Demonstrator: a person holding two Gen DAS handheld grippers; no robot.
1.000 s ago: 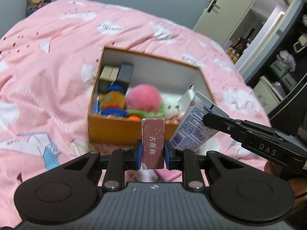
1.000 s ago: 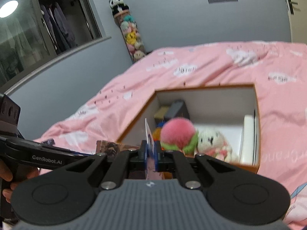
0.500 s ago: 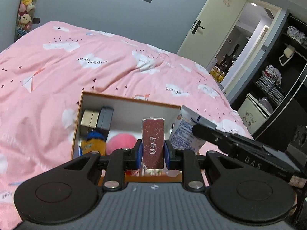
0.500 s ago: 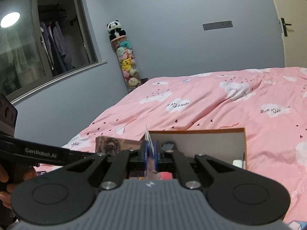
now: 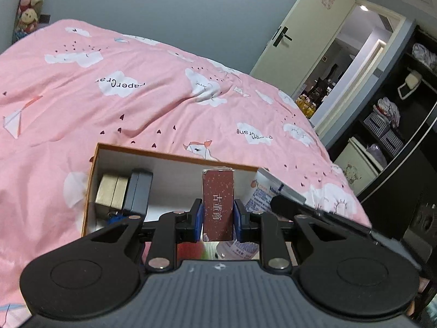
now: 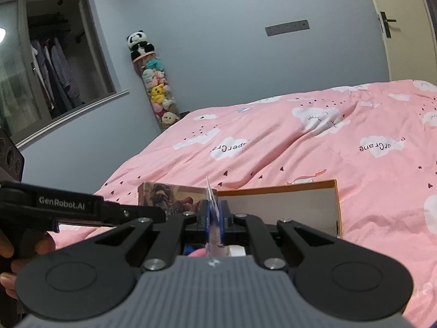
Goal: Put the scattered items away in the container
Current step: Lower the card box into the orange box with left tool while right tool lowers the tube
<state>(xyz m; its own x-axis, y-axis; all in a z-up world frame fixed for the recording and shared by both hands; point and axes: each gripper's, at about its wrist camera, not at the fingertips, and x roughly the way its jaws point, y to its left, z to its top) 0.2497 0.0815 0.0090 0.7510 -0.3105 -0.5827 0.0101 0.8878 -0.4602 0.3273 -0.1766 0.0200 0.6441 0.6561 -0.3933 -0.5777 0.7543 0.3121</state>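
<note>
Left gripper [image 5: 218, 216] clamping a dark red box [image 5: 218, 205], right gripper [image 6: 214, 214] pinching a flat blue-white packet [image 6: 213, 218], both hovering over the orange box [image 5: 90, 188]

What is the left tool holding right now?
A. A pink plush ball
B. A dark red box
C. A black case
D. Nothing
B: the left tool is shut on an upright dark red box with white characters, in front of the carton.
</note>
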